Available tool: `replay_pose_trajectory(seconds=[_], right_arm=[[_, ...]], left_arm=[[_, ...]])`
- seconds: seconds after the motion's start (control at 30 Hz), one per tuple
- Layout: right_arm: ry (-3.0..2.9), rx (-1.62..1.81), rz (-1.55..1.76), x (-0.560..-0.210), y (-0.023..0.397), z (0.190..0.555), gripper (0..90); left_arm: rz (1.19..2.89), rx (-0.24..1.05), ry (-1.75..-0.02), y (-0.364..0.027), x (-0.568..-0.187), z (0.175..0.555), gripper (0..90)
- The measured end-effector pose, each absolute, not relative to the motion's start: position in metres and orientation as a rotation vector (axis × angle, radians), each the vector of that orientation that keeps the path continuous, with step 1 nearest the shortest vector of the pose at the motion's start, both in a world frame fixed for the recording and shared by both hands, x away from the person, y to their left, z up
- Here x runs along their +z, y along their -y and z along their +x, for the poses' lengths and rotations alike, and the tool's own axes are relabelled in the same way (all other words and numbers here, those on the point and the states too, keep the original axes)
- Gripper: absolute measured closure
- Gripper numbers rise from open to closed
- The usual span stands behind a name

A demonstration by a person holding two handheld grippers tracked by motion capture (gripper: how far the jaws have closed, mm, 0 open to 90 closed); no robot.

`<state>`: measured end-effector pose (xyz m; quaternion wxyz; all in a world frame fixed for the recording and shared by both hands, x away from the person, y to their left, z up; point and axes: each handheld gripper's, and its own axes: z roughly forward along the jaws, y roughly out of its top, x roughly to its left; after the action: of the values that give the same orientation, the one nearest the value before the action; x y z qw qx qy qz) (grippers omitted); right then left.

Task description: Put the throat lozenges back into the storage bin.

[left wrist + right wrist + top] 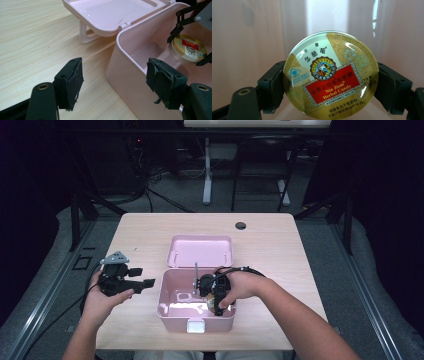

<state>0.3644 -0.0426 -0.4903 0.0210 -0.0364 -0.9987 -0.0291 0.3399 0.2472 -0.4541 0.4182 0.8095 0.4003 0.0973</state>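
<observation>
Holding a round candy tin point(330, 75) inside the pink box point(167, 307), the right gripper point(216, 296) clamps it; the left gripper point(113, 83) gapes empty beside the box wall, with the lid point(200, 251) flipped back behind.

Lab, dark curtains point(30, 180), floor cables point(150, 185)

Right gripper point(216, 304) with round tin point(212, 306) inside open pink box point(172, 313).

- The candy tin point(331, 75) has its lower rim cut off by the bottom edge of the right gripper view.
- In the high view the person's right hand point(245, 287) hides most of it.
</observation>
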Motion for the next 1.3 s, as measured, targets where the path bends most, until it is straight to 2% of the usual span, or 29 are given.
replay_pose_trajectory(seconds=[1.3], right_arm=[[3.086,-0.063,-0.125,-0.513,0.043,0.368,19.8]], left_arm=[[2.040,0.248,-0.996,-0.247,-0.455,0.341,29.6]])
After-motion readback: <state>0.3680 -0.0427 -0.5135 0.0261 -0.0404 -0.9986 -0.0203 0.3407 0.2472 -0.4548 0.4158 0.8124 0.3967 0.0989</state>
